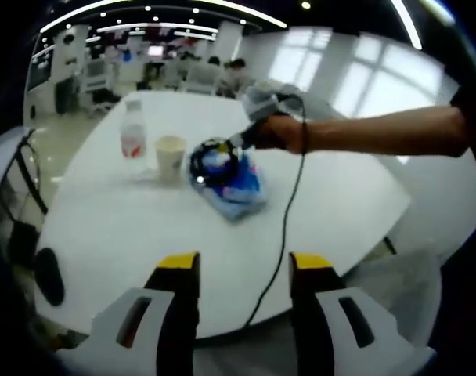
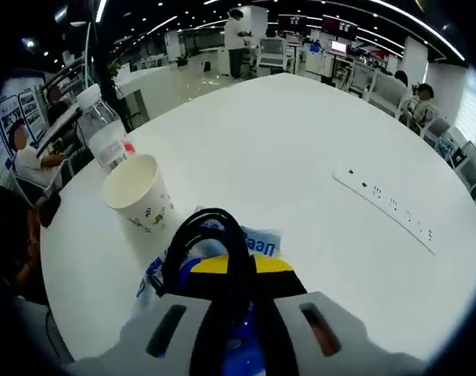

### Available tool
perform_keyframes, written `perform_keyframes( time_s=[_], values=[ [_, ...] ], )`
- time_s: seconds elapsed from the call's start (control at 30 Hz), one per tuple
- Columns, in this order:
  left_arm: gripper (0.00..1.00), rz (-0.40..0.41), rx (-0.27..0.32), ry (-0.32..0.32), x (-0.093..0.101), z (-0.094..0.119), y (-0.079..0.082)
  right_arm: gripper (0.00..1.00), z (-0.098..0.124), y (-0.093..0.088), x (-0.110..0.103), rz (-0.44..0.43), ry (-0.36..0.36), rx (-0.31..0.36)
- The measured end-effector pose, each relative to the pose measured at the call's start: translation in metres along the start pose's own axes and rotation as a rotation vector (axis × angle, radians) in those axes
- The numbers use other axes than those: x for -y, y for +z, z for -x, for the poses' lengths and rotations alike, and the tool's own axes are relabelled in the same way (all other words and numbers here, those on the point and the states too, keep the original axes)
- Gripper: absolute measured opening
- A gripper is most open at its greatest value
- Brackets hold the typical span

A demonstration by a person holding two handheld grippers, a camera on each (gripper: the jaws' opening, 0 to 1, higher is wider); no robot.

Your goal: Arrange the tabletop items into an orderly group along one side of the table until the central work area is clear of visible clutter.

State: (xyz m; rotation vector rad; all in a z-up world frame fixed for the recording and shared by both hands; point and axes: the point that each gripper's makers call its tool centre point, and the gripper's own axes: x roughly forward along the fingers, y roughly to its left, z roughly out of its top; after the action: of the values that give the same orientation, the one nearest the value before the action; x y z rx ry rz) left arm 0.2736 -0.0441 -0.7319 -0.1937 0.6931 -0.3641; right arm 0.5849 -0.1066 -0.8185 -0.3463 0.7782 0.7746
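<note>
A coiled black cable (image 2: 209, 252) lies on a blue-and-white packet (image 1: 236, 186) near the middle of the white desk (image 1: 128, 235), the right gripper (image 2: 230, 270) clamped on it, forearm stretched across. Beside it a paper cup (image 1: 170, 157) and water bottle (image 1: 133, 139) stand upright. The left gripper (image 1: 244, 266) hovers, jaws apart. A power strip (image 2: 387, 205) lies well apart.
</note>
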Motion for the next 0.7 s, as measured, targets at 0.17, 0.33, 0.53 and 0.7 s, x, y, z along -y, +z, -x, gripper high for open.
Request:
perform_keyframes(
  time_s=[0.17,0.33,0.53,0.7],
  values=[
    [0.42,-0.005,-0.003,-0.007,0.004,0.002,0.000,0.07,0.006,0.018,-0.002,-0.035,0.012,0.046],
    [0.42,0.000,0.000,-0.009,0.004,0.003,0.000,0.07,0.024,0.039,-0.008,-0.026,0.008,0.079],
    [0.42,-0.001,0.005,-0.011,0.003,0.002,0.000,0.07,0.037,0.054,-0.008,0.002,0.000,0.099],
    [0.42,0.009,0.013,-0.010,0.001,0.002,0.001,0.07,0.061,0.061,-0.012,0.023,-0.018,0.122]
  ],
)
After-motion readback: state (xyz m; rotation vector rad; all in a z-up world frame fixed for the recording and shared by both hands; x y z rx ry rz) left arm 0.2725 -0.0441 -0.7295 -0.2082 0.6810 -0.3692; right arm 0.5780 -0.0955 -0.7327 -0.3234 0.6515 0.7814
